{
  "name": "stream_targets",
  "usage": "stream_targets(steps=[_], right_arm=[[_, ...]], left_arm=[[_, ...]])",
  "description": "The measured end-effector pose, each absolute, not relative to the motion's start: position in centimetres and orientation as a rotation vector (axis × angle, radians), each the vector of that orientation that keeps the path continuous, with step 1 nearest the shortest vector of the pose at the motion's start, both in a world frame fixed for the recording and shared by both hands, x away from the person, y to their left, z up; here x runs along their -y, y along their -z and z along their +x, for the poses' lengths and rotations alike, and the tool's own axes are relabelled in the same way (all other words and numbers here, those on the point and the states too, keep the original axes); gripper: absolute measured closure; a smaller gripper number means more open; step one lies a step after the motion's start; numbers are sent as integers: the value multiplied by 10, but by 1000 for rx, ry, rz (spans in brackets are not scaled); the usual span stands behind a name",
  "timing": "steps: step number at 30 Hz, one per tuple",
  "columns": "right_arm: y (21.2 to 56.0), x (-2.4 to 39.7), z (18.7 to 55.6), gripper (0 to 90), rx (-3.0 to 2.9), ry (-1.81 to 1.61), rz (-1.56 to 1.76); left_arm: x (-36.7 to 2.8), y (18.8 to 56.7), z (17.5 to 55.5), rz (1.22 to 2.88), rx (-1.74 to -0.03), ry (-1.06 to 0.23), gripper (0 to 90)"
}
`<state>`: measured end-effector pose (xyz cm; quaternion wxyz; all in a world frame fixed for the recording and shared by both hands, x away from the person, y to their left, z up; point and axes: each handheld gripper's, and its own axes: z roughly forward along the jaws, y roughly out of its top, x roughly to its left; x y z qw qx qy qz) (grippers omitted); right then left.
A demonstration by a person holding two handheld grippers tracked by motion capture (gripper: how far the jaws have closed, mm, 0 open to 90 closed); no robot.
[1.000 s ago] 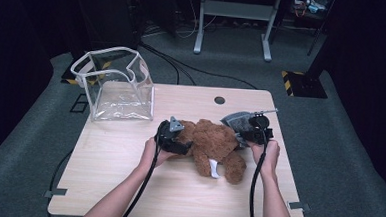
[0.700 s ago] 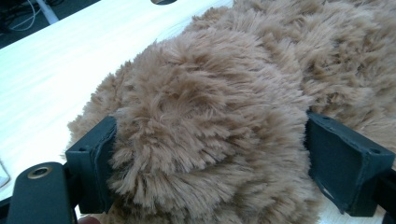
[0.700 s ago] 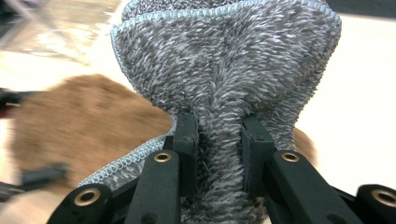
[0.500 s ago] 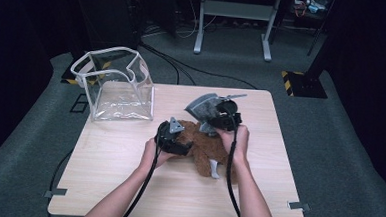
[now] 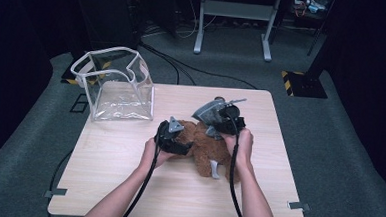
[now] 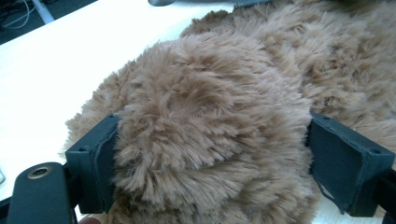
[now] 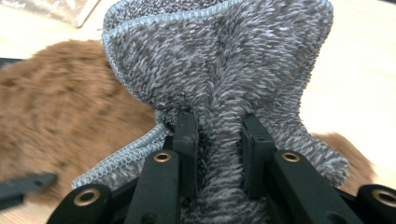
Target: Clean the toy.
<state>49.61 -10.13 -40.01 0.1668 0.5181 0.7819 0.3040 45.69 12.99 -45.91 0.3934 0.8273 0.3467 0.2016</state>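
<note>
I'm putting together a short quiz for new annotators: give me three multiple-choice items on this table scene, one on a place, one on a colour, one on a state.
1. Where does the clear bag stand?
A. Far left corner of the table
B. Near right corner
C. On the floor

2. What colour is the cloth in the right gripper?
A. Red
B. Grey
C. Yellow

3. How does the left gripper stand on the brown plush toy?
A. Lifted well clear of it
B. Lying beside it on the table
C. Jaws on both sides of a furry part

Answers: 1 A, the high view shows it there; 2 B, the right gripper view shows grey pile pinched between the jaws; 3 C, the left gripper view shows fur filling the gap.
</note>
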Motion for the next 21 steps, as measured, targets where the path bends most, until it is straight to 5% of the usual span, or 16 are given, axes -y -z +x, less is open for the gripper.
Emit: stream_targets(steps=[15,21], right_arm=[[417,175,475,718,-2101,-912,1695],[395,173,461,718,-2087,-1050,1587]], left_arm=[[-133,460,456,2101,-877,-502,136],[-134,459,456,2104,-882,-517,135]])
